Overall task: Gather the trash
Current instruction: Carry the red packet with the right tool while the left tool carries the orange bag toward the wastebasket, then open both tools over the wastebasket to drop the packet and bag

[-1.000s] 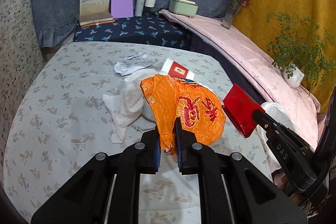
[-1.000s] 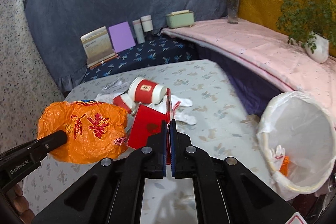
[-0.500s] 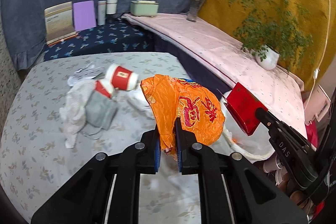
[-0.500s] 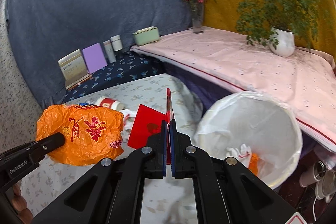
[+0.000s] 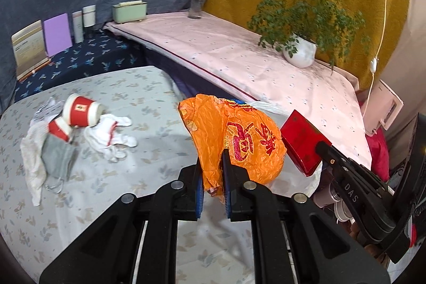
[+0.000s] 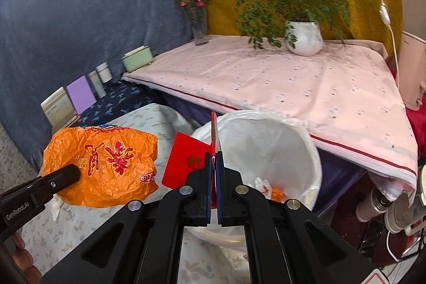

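the left gripper (image 5: 213,164) is clamped on a crumpled orange plastic bag with red characters (image 5: 239,140), held up in the air. the right gripper (image 6: 213,159) is pinched tight on a flat red cardboard packet (image 6: 186,159), just right of the bag. a white-lined round trash bin (image 6: 300,151) sits directly beyond the packet, with scraps at its bottom. far left on the floral-cloth table (image 5: 149,87) lie a tipped red paper cup (image 5: 80,111), white rags (image 5: 111,135) and a grey face mask (image 5: 57,159).
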A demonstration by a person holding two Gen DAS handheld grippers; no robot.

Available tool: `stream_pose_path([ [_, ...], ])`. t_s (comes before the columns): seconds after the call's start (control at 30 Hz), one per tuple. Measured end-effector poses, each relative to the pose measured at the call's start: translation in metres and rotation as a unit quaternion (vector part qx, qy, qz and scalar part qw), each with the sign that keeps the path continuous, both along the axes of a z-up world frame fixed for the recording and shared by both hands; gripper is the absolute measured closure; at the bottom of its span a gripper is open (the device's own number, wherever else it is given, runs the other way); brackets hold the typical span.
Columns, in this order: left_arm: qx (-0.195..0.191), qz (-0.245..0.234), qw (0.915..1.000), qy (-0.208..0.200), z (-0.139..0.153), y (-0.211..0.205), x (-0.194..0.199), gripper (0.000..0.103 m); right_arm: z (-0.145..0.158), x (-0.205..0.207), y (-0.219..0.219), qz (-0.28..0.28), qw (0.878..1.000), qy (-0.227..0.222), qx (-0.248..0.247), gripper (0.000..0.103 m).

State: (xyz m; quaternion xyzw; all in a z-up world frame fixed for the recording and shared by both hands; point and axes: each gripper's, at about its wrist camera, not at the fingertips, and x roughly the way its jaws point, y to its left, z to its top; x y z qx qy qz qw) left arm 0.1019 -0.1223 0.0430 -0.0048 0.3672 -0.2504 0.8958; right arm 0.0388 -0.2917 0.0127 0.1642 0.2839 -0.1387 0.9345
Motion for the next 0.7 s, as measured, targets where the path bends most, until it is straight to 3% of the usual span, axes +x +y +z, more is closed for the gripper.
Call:
stream_pose_path([
  [0.43,0.021,-0.035,0.9992,-0.002,-0.017,-0.050,0.010,0.091,-0.013,-0.011,-0.041,-0.040,0.999,0.004,0.014,0.100],
  [0.7,0.031,-0.037,0.9988,0.010,-0.032,-0.059,0.018,0.091,-0.021,-0.012,-0.054,-0.055,0.998,0.006,0.021,0.100],
])
